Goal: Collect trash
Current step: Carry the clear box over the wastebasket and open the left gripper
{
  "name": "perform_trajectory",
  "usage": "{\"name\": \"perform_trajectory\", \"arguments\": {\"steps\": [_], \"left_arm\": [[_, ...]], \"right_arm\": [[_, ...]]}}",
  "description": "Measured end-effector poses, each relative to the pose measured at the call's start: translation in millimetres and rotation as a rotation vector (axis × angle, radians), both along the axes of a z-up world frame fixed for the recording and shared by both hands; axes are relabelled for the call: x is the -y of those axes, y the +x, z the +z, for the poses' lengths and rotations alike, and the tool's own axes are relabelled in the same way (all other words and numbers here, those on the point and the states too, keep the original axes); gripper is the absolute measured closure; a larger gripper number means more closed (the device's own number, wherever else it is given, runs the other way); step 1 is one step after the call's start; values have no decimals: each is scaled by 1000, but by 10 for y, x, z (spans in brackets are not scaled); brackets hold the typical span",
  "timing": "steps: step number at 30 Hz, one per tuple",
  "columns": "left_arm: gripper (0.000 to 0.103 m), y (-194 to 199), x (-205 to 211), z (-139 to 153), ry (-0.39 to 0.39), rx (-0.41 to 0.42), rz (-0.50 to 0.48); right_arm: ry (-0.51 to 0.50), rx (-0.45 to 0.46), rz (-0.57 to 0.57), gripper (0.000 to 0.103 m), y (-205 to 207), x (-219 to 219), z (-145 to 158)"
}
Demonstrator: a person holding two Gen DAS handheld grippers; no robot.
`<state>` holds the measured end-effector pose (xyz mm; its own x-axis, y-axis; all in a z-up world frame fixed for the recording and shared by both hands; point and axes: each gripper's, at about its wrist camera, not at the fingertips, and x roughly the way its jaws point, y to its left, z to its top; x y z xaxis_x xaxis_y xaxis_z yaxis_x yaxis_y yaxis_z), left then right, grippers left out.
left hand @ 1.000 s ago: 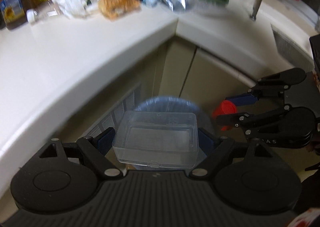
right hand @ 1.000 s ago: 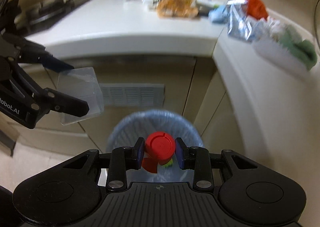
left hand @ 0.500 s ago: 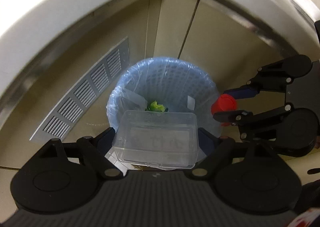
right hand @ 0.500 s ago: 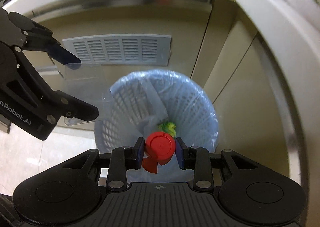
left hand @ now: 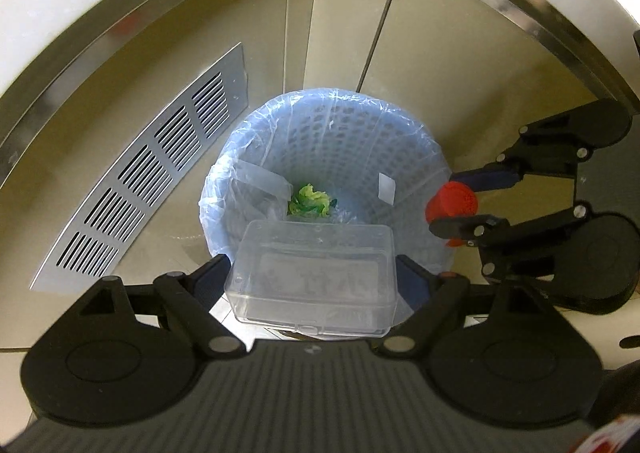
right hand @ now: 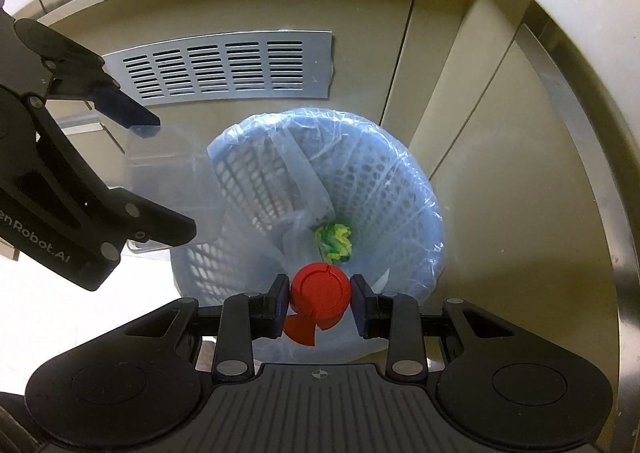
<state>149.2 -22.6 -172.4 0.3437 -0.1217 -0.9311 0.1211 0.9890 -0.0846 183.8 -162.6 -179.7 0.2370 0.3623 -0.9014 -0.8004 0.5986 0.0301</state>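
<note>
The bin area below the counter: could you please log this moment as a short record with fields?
left tool: closed on clear plastic box, held over the bin's near rim
right tool: closed on red cap, above the bin
bin: pale blue mesh basket with clear liner
bin contents: crumpled green-yellow scrap, clear plastic pieces
behind bin: cabinet doors, metal vent grille
</note>
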Motion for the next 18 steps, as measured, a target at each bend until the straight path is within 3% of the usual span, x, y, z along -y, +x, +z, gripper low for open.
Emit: {"name": "perform_trajectory", "arguments": {"steps": [14,18], "left_arm": [[17,104,-9,-28,-3,13,-2],[7,134,-48,-23,2,35,25]], "right_arm": [[-5,9,-4,70,98,-33,1],[-8,6,-5,70,93,-40,-5]]}}
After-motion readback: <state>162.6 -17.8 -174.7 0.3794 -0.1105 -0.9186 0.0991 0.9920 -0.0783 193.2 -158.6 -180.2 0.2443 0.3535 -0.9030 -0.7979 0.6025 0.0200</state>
